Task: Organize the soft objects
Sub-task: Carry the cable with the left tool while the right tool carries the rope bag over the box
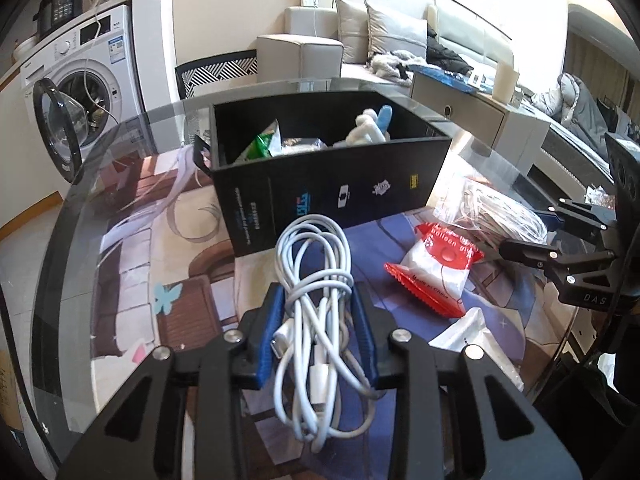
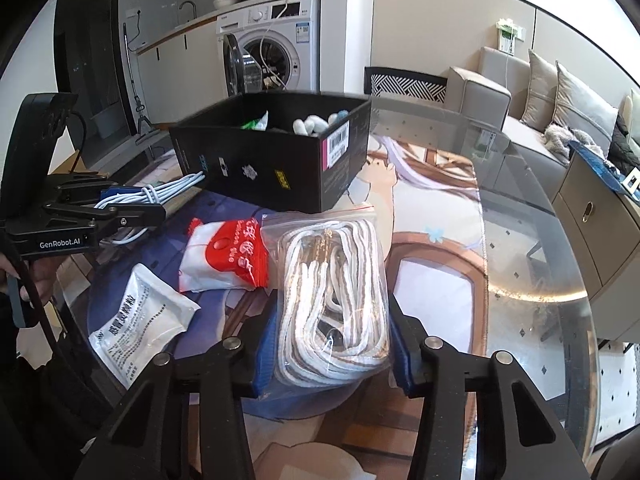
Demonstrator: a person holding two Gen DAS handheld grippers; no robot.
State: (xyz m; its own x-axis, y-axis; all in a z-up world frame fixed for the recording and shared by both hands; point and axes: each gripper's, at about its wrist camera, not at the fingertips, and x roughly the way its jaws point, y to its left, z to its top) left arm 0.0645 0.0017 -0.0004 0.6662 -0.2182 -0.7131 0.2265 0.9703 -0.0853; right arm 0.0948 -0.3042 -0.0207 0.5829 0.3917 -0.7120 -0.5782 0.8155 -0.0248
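Note:
My left gripper [image 1: 318,300] is shut on a coiled white cable [image 1: 316,280], its blue pads pressing the bundle from both sides just in front of the black box [image 1: 320,188]. In the right wrist view my right gripper [image 2: 332,312] is shut on a clear zip bag of white cord [image 2: 336,288], held between its blue pads. The open black box [image 2: 280,176] holds a green packet [image 1: 264,144] and a white and blue soft toy [image 1: 370,126]. A red and white packet [image 2: 224,256] and a white sachet [image 2: 140,328] lie on the mat.
A round glass table [image 2: 540,240] with a printed mat [image 1: 180,248] carries everything. A washing machine [image 1: 80,80] with its door open stands behind, with a sofa [image 1: 360,40] and a cabinet [image 2: 592,216] to the side. A patterned chair back [image 1: 218,70] stands at the table's far edge.

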